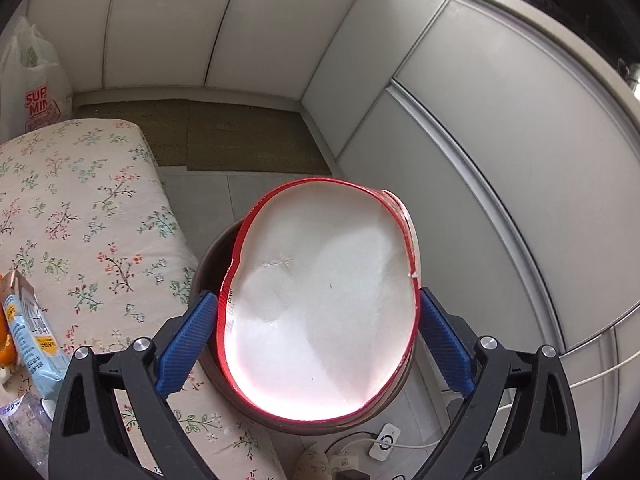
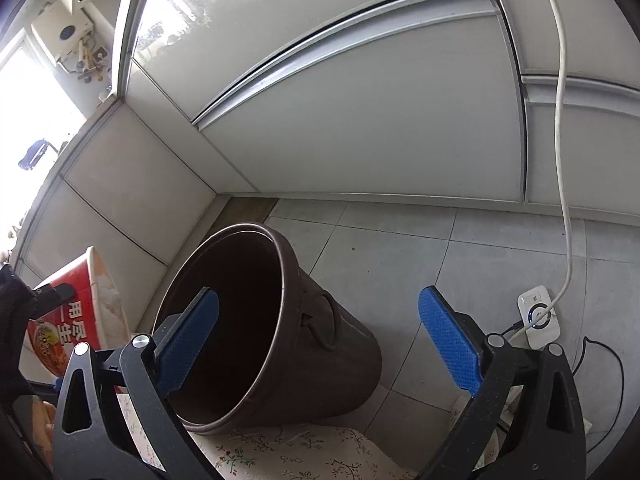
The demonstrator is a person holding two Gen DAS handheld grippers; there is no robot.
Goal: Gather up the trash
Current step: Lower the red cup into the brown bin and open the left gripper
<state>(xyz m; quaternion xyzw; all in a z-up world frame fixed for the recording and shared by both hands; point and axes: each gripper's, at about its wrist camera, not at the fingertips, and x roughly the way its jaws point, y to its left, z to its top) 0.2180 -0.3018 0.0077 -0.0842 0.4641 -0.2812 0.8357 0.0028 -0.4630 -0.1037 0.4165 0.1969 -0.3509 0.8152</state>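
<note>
My left gripper [image 1: 318, 312] is shut on a red instant noodle cup [image 1: 320, 300], squeezing its rim out of round. The cup's white inside faces the camera and it hangs just above the brown trash bin [image 1: 212, 256], whose rim shows behind it. In the right wrist view the bin [image 2: 320, 344] stands on the floor with its dark mouth open, and the cup [image 2: 80, 320] shows at the left, beside and above the rim. My right gripper [image 2: 318, 344] is open and empty, its blue pads on either side of the bin.
A floral cushion [image 1: 80, 220] lies left of the bin, with a drink carton [image 1: 28, 328] and a plastic bottle [image 1: 24, 416] on it. A white shopping bag [image 1: 32, 80] stands at the far left. A power strip with cables [image 2: 538, 316] lies on the tiled floor at right. Cabinet doors [image 2: 360, 120] stand behind.
</note>
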